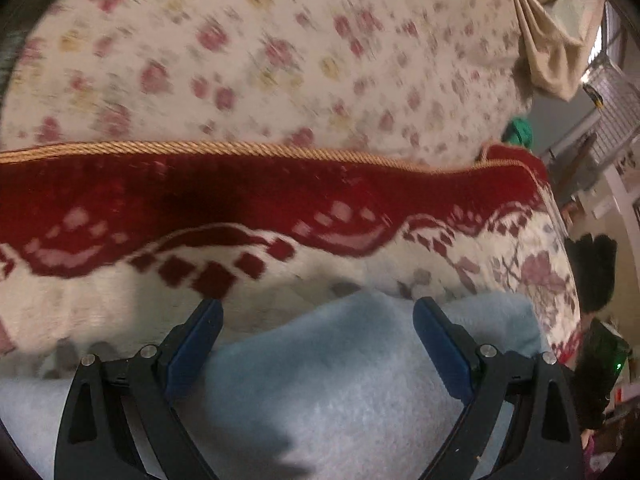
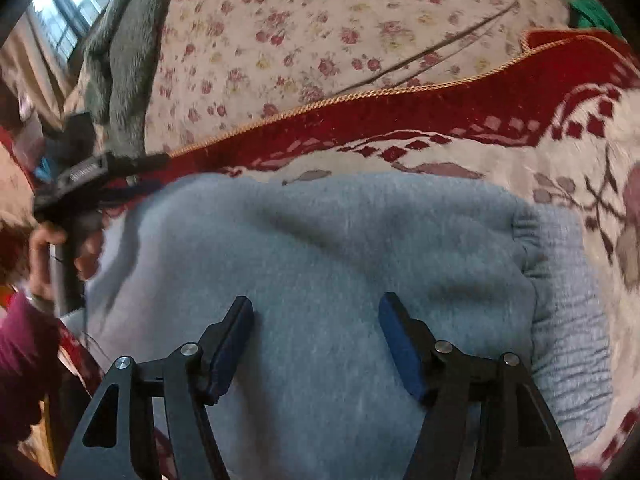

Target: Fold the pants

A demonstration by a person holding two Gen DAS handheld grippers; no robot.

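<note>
Lying in a soft heap on the bed, the light blue fleece pants point(image 2: 320, 248) already look doubled over, with a ribbed elastic band point(image 2: 568, 280) bunched at their right edge in the right wrist view. They rest on a cream blanket with a dark red patterned border point(image 2: 460, 120) trimmed in gold cord point(image 1: 240, 148), and beyond that lies a floral bedspread point(image 1: 240, 40).

The fabric looks thick, fuzzy and limp. It should weigh little, sag wherever it is not supported and bunch instead of holding a crease, though it is unlikely to slip. The ribbed band and the folded edges look like the firmest places to pinch, taking all layers together.

The right tongs point(image 2: 316, 312) stand open just over the middle of the pants, with fleece showing between the blue pads point(image 2: 232, 348) and nothing gripped. The left tongs point(image 1: 318, 308) are spread wide over the far edge of the pants, also holding nothing. In the right wrist view a hand point(image 2: 52, 248) grips the handle of that left tool at the pants' left side, with a maroon sleeve point(image 2: 24, 352) below it.

A grey garment point(image 2: 120, 52) and something green point(image 1: 518, 130) lie farther off.
</note>
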